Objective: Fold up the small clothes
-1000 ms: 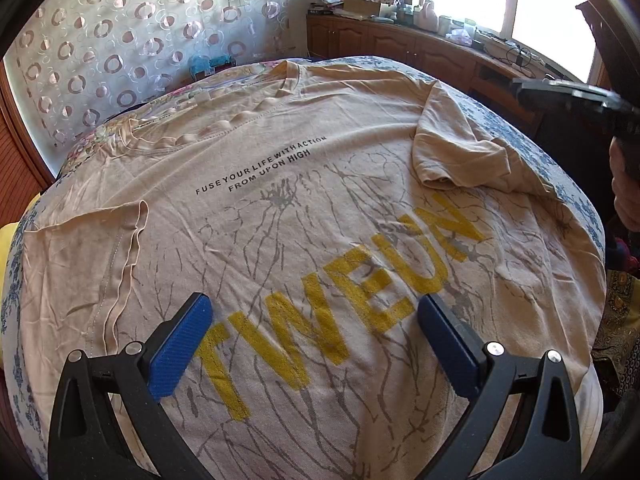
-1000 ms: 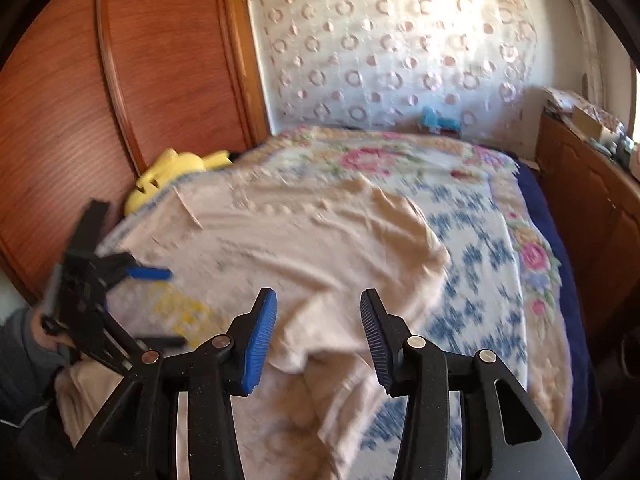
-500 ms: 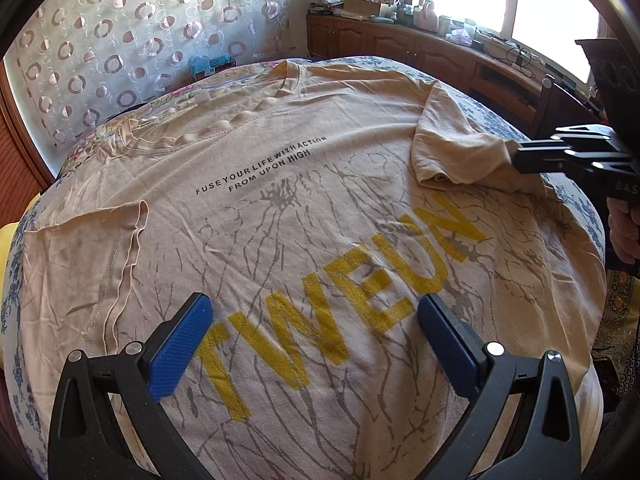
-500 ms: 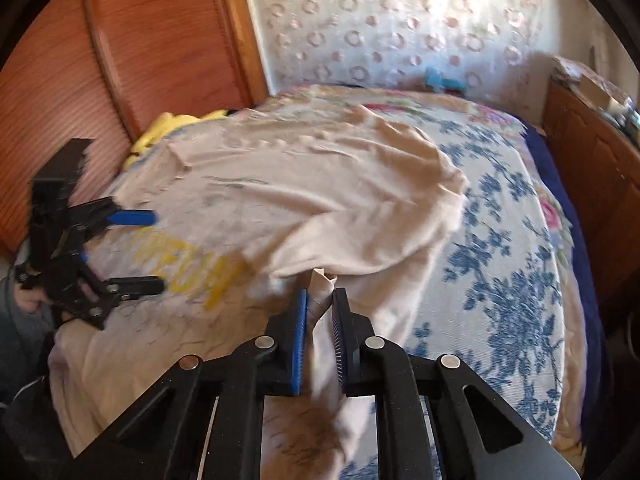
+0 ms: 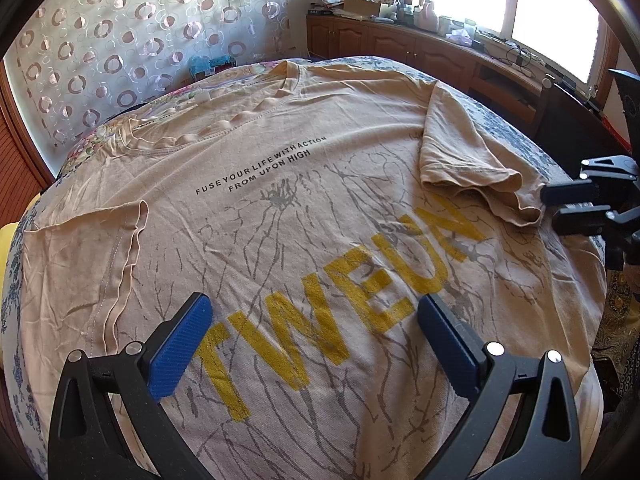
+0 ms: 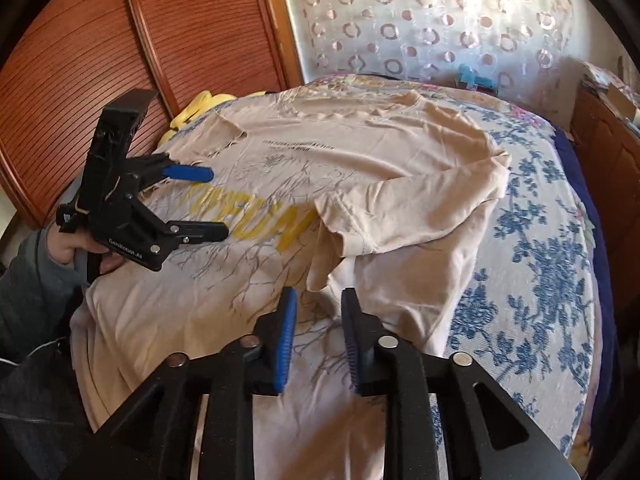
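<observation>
A beige T-shirt (image 5: 304,184) with yellow letters lies face up on the bed; it also shows in the right wrist view (image 6: 360,168). Both sleeves are folded inward: the left sleeve (image 5: 84,256) and the right sleeve (image 5: 460,148). My left gripper (image 5: 316,320) is open and empty, low over the shirt's lower front; it shows in the right wrist view (image 6: 208,204). My right gripper (image 6: 318,320) is partly open and empty, just short of the right sleeve's cuff (image 6: 328,256). It shows at the right edge of the left wrist view (image 5: 556,202).
The bed has a blue floral cover (image 6: 540,240). A wooden wardrobe (image 6: 100,40) stands on one side and a low wooden cabinet (image 5: 420,48) with clutter under the window on the other. A yellow item (image 6: 200,108) lies by the wardrobe.
My right gripper, shut on the right sleeve's cuff half a second ago, has let it go, opened part way and drawn back. The sleeve lies folded on the shirt. My left gripper has not moved.
</observation>
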Available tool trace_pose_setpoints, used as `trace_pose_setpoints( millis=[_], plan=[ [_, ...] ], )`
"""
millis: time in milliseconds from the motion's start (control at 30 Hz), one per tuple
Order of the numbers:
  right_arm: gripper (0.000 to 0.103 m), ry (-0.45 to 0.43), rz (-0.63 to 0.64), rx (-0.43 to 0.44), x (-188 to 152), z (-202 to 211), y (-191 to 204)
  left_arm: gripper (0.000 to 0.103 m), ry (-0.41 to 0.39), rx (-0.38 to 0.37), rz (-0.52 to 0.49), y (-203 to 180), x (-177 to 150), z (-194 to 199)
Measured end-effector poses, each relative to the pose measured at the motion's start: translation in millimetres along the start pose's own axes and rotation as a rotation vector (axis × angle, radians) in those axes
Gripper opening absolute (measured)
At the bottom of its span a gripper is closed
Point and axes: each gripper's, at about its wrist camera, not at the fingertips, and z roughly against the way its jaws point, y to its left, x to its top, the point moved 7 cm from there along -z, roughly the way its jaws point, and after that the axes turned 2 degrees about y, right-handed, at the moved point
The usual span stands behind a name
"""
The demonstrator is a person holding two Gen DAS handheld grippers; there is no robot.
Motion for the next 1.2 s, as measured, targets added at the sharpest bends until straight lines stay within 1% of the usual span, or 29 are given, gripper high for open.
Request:
trace_pose_setpoints(
  millis=[33, 100, 167, 267, 300, 333, 400, 467, 567, 633, 667, 800, 833, 867, 933, 1033, 1100, 1200],
  plan=[
    [0.033, -0.014, -0.005, -0.016, 0.6, 3.2, -2.2, 0.103, 0.000, 0.000, 0.000, 0.0, 0.0, 0.0],
    [0.043, -0.041, -0.021, -0.064, 0.0, 12.3, -6.2, 0.103, 0.000, 0.000, 0.000, 0.0, 0.0, 0.0],
    [0.046, -0.060, -0.050, -0.138, 0.3, 15.1, -18.0, 0.103, 0.000, 0.000, 0.000, 0.1, 0.0, -0.1],
    [0.047, -0.054, -0.090, -0.223, -2.9, 9.9, -34.2, 0.103, -0.001, 0.007, -0.002, 0.0, 0.3, 0.0],
    [0.047, -0.049, -0.094, -0.251, -4.8, 7.3, -38.0, 0.103, -0.004, 0.020, -0.008, 0.0, 0.7, 1.0],
    [0.047, -0.043, -0.099, -0.272, -6.7, 4.2, -40.1, 0.102, -0.014, 0.029, -0.013, -0.8, 2.3, 3.3],
    [0.047, -0.040, -0.119, -0.297, -11.0, 1.7, -42.2, 0.101, -0.038, 0.016, -0.007, -3.8, 6.8, 9.5],
    [0.047, -0.043, -0.147, -0.306, -15.8, 0.8, -44.9, 0.099, -0.066, -0.016, -0.003, -11.2, 14.6, 18.1],
    [0.047, -0.063, -0.179, -0.317, -23.3, 6.6, -47.8, 0.094, -0.096, -0.069, -0.023, -29.0, 27.4, 28.6],
    [0.047, -0.071, -0.198, -0.299, -26.5, 10.9, -49.3, 0.084, -0.101, -0.107, -0.048, -44.8, 38.6, 30.3],
    [0.047, -0.071, -0.202, -0.297, -27.8, 12.6, -49.4, 0.082, -0.098, -0.124, -0.060, -51.8, 41.5, 30.7],
    [0.047, -0.070, -0.212, -0.289, -31.7, 12.5, -50.7, 0.064, -0.080, -0.191, -0.118, -82.7, 57.1, 22.1],
    [0.047, -0.073, -0.213, -0.288, -31.8, 12.7, -50.8, 0.058, -0.075, -0.204, -0.125, -87.7, 59.9, 19.1],
    [0.047, -0.075, -0.215, -0.289, -31.8, 14.0, -50.3, 0.056, -0.071, -0.217, -0.126, -92.0, 62.4, 16.0],
    [0.048, -0.085, -0.219, -0.292, -32.8, 15.2, -49.3, 0.048, -0.060, -0.255, -0.120, -99.0, 68.3, 9.3],
    [0.050, -0.103, -0.216, -0.291, -35.7, 13.9, -53.0, 0.044, -0.060, -0.310, -0.119, -108.9, 72.5, 6.2],
    [0.051, -0.113, -0.216, -0.292, -37.4, 13.7, -52.6, 0.042, -0.053, -0.328, -0.136, -115.8, 72.2, 4.8],
    [0.051, -0.112, -0.205, -0.307, -38.5, 12.6, -50.6, 0.037, -0.021, -0.346, -0.162, -126.2, 68.8, -2.1]
  ],
)
